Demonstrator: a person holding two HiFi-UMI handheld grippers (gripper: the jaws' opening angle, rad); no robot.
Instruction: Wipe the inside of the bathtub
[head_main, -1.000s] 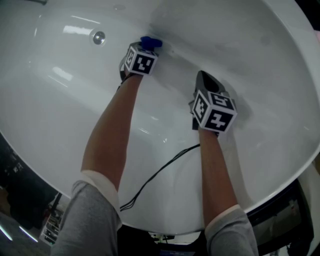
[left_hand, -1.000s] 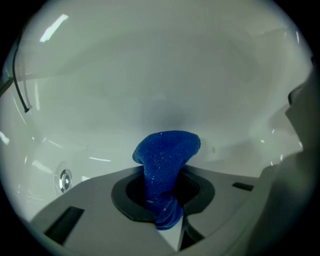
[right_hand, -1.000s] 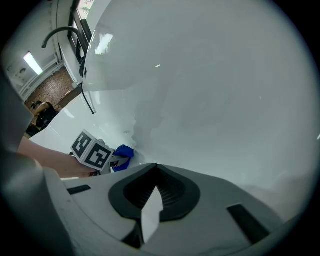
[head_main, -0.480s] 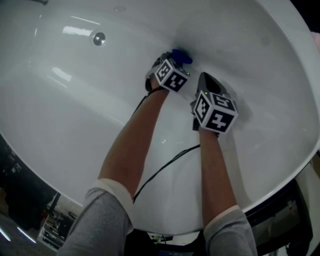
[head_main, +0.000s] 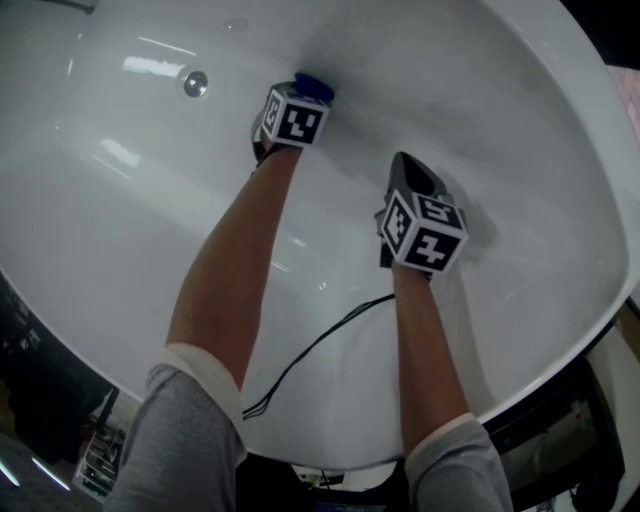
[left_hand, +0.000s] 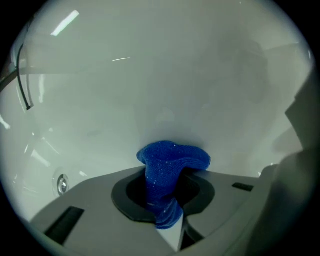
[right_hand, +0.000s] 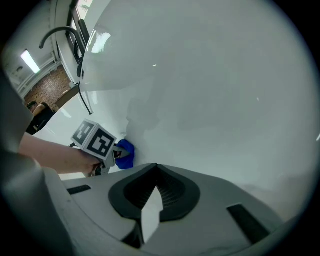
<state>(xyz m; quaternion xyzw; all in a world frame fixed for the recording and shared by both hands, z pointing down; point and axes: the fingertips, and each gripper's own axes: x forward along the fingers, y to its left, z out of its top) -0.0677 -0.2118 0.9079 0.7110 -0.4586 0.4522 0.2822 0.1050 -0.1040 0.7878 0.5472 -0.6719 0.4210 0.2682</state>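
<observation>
The blue cloth (left_hand: 167, 165) is pressed against the white bathtub's (head_main: 520, 120) inner wall, pinched tight in the left gripper (left_hand: 167, 202). Nearby, the right gripper (right_hand: 150, 202) hangs inside the tub, its jaws closed together on nothing. A round metal fitting (head_main: 194, 83) sits off to the left.

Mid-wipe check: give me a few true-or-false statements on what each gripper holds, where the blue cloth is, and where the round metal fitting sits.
1. The left gripper is shut on the blue cloth. True.
2. The right gripper holds a sponge. False: its jaws are together with nothing between them.
3. The cloth's free end is against the bathtub inner surface. True.
4. In the head view, the round metal fitting lies to the right of the right gripper. False: it sits at the upper left, left of the left gripper.
</observation>
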